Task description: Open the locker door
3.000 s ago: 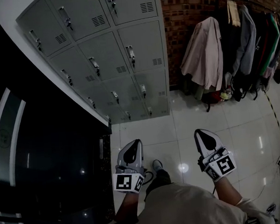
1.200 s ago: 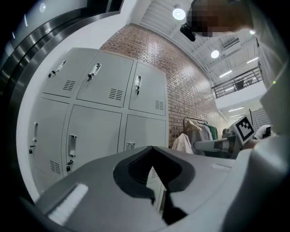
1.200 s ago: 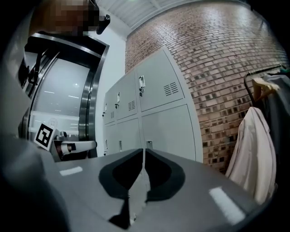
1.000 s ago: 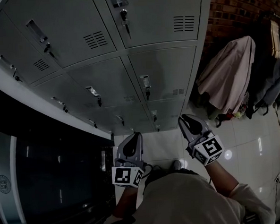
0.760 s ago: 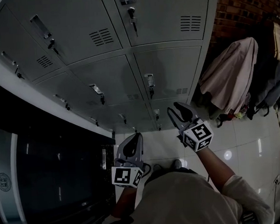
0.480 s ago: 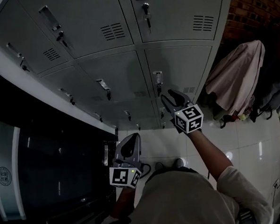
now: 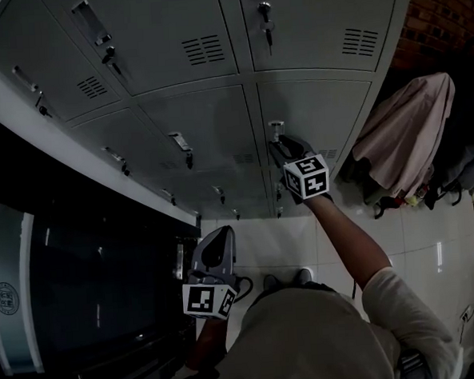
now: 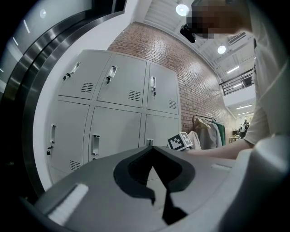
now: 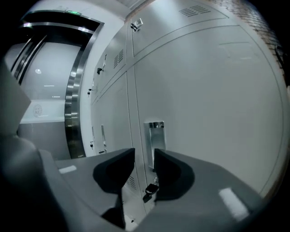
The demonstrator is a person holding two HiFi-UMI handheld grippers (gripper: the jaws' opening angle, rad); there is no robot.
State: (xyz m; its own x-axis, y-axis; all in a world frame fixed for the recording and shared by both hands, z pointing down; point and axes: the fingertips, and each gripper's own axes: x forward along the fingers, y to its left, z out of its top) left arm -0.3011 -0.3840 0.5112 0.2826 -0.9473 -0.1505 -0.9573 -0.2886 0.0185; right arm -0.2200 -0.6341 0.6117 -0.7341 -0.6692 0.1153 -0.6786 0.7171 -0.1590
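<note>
A wall of grey lockers fills the top of the head view. The middle-row door (image 7: 328, 111) at the right has a recessed metal handle (image 7: 276, 129) on its left edge. My right gripper (image 7: 279, 147) is raised to that handle, fingertips just below it. In the right gripper view the handle (image 9: 157, 133) stands straight ahead of the right gripper (image 9: 144, 152), and a key (image 9: 151, 189) hangs in the lock beneath it. The jaws are closing with a gap still between them; the pads touch nothing. My left gripper (image 7: 225, 232) hangs low and shut, empty, away from the lockers.
Neighbouring locker doors (image 7: 156, 37) carry their own handles and keys. A dark glass and steel doorway (image 7: 67, 299) lies to the left. Coats hang on a rack (image 7: 402, 146) at the right above a glossy white tiled floor (image 7: 433, 245).
My right gripper has risen and reached forward to the middle-right locker's handle. The view has drawn closer to the lockers. The left gripper has hardly moved.
</note>
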